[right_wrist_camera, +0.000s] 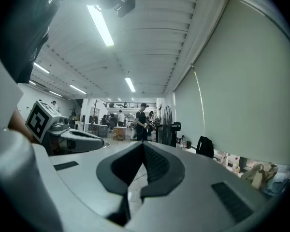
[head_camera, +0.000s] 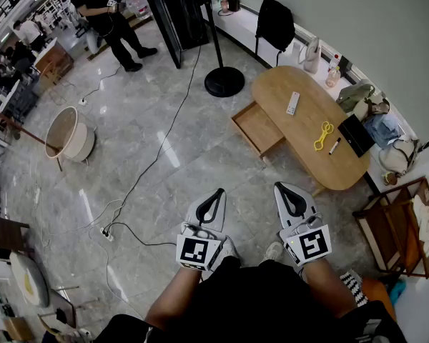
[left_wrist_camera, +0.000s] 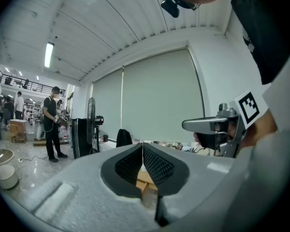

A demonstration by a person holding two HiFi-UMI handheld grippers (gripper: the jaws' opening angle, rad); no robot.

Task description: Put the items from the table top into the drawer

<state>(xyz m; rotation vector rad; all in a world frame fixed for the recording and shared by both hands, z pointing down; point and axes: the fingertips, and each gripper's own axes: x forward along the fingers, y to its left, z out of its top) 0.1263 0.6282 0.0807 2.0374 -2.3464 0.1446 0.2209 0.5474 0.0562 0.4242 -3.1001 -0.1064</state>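
Note:
A long oval wooden table (head_camera: 311,113) stands ahead at the right, with its drawer (head_camera: 258,128) pulled open toward the floor side. On the top lie a white remote (head_camera: 292,103), a yellow scissors-like tool (head_camera: 322,136), a marker pen (head_camera: 334,146) and a black flat case (head_camera: 356,135). My left gripper (head_camera: 219,191) (left_wrist_camera: 142,146) and right gripper (head_camera: 281,186) (right_wrist_camera: 143,146) are held level side by side over the floor, well short of the table. Both are shut, with nothing between the jaws.
A fan stand (head_camera: 224,81) and a black chair (head_camera: 275,21) stand beyond the table. Bags (head_camera: 375,116) and bottles (head_camera: 332,68) crowd its far end. A wooden rack (head_camera: 393,227) is at the right. A cable and power strip (head_camera: 108,234) lie on the floor at left, near a round basket (head_camera: 68,133). People stand in the background.

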